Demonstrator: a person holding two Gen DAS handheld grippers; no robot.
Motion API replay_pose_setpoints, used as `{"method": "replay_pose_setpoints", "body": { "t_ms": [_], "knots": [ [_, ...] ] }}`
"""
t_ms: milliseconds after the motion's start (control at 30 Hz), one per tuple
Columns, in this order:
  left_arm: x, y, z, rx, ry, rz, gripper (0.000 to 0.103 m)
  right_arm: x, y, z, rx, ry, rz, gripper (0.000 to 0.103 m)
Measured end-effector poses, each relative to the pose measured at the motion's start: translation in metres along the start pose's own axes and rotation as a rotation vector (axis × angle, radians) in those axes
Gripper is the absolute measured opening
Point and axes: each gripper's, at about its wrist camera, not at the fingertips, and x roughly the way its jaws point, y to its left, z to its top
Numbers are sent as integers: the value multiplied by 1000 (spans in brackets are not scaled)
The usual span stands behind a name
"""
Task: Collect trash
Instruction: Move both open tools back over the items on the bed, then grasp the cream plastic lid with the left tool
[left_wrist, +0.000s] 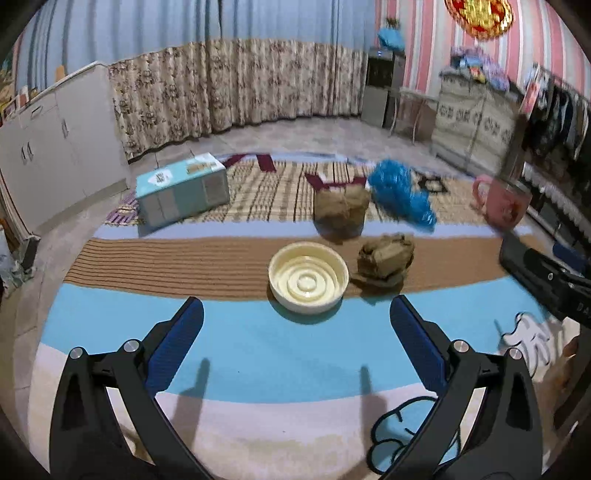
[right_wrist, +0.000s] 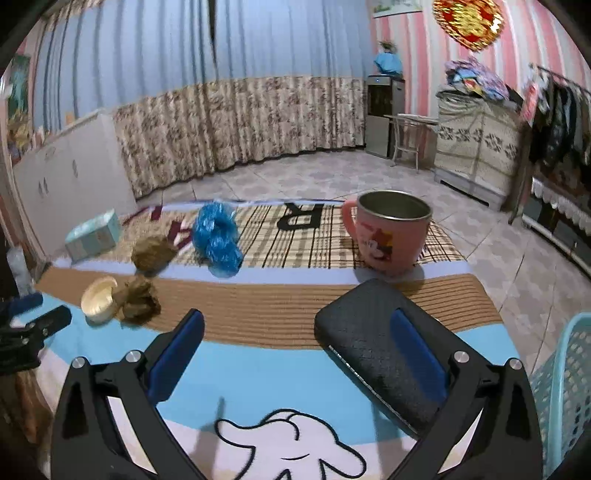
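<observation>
Two crumpled brown paper balls lie on the striped mat: a near one (left_wrist: 386, 258) (right_wrist: 138, 301) beside a cream bowl (left_wrist: 308, 277) (right_wrist: 98, 297), and a far one (left_wrist: 341, 208) (right_wrist: 151, 253). A crumpled blue plastic bag (left_wrist: 400, 195) (right_wrist: 218, 240) lies behind them. My left gripper (left_wrist: 295, 332) is open and empty, a short way in front of the bowl. My right gripper (right_wrist: 295, 339) is open and empty, its right finger over a black case (right_wrist: 380, 350). The left gripper shows at the left edge of the right wrist view (right_wrist: 33, 325).
A pink mug (right_wrist: 388, 230) (left_wrist: 502, 205) stands at the mat's right. A light blue box (left_wrist: 183, 190) (right_wrist: 94, 236) sits at the far left. A light blue plastic basket (right_wrist: 565, 398) stands at the right edge. White cabinets (left_wrist: 55, 147) and curtains line the room.
</observation>
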Motion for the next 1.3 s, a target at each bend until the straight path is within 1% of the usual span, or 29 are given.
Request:
{"method": "replay_pose_setpoints", "body": {
  "t_ms": [100, 200, 267, 400, 500, 533, 633, 733, 767, 833, 933, 1000, 1100, 1200, 1300],
  "knots": [
    [8, 1, 5, -20, 28, -26, 98, 2, 4, -1, -26, 5, -2, 99],
    [19, 4, 13, -50, 48, -35, 98, 5, 5, 0, -36, 59, -12, 99],
    [31, 5, 19, -56, 75, -36, 98, 5, 2, -1, -26, 69, -19, 99],
    [58, 7, 23, -77, 177, -62, 97, 4, -5, -3, 6, 65, -9, 99],
    [69, 8, 24, -85, 222, -75, 97, 3, -6, -3, 6, 53, -27, 99],
    [70, 8, 24, -85, 221, -76, 97, 3, -7, -3, 8, 49, -29, 99],
    [70, 7, 25, -71, 211, -76, 87, 1, -6, -3, 10, 42, -15, 99],
    [70, 6, 27, -56, 200, -77, 71, 3, -2, -5, -2, 51, -16, 99],
    [69, 6, 28, -51, 196, -92, 61, 4, 0, -6, -4, 54, -17, 99],
    [65, 6, 27, -46, 187, -116, 61, 6, 3, -8, 5, 65, -10, 99],
    [56, 10, 24, -26, 174, -114, 61, 9, 10, -10, 12, 84, 10, 99],
    [45, 15, 23, -12, 152, -97, 61, 9, 17, -9, 7, 88, 15, 99],
    [21, 30, 24, -3, 93, -60, 61, 9, 35, -5, 15, 90, 40, 99],
    [0, 57, 26, -18, 52, -25, 61, 11, 55, -2, 6, 96, 66, 99],
    [-9, 83, 25, -37, 31, 3, 61, 14, 82, 1, -33, 81, 55, 99]
  ]
}}
